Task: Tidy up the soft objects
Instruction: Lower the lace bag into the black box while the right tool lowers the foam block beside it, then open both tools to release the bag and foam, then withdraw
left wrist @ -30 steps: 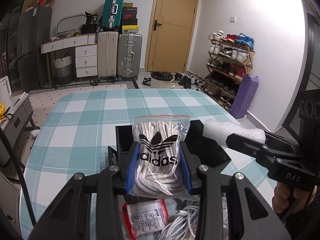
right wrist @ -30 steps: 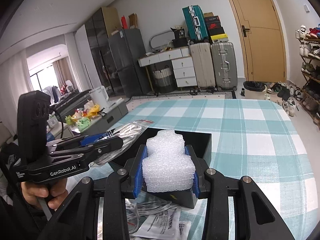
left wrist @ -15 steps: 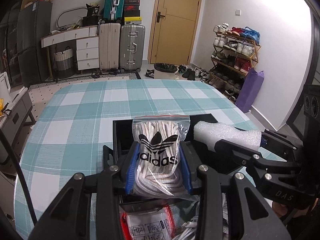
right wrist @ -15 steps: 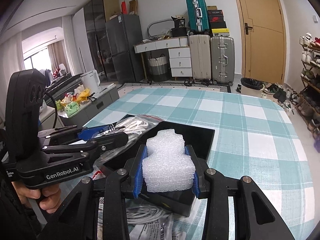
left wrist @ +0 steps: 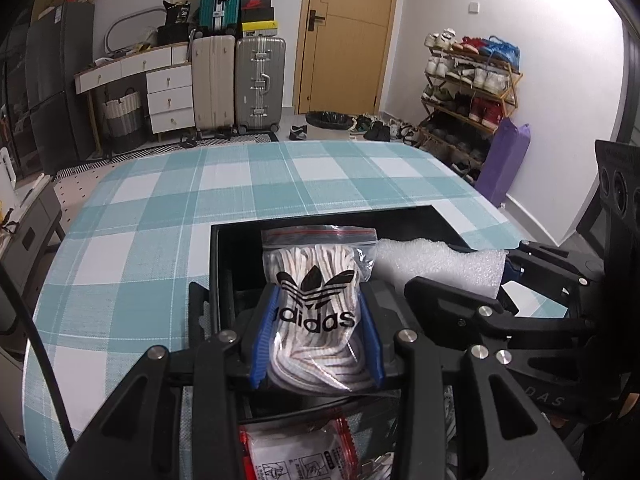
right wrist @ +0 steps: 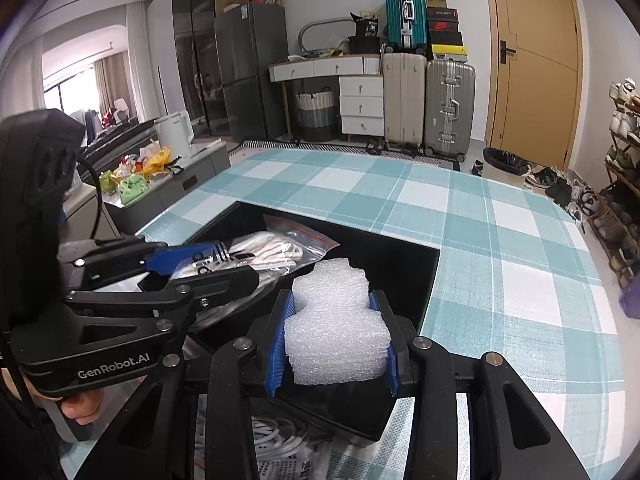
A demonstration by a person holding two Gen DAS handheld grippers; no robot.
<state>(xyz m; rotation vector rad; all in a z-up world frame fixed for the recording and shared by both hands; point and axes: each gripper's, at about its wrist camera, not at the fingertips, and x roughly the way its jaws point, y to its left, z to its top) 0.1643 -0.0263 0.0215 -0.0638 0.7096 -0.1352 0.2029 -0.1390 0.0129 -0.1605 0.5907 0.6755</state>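
Observation:
My left gripper is shut on a clear zip bag of white laces with a black adidas logo and holds it over the open black box. My right gripper is shut on a white foam block and holds it over the same box, near its front right part. In the right wrist view the left gripper and its bag are to the left of the foam. In the left wrist view the foam is to the right of the bag.
The box stands on a table with a teal and white checked cloth. In front of the box lie a red-edged packet and a coil of white cable. Suitcases, a door and a shoe rack stand beyond the table.
Both grippers have moved forward over the black box with their loads still held. The foam and the bag are now closer together.

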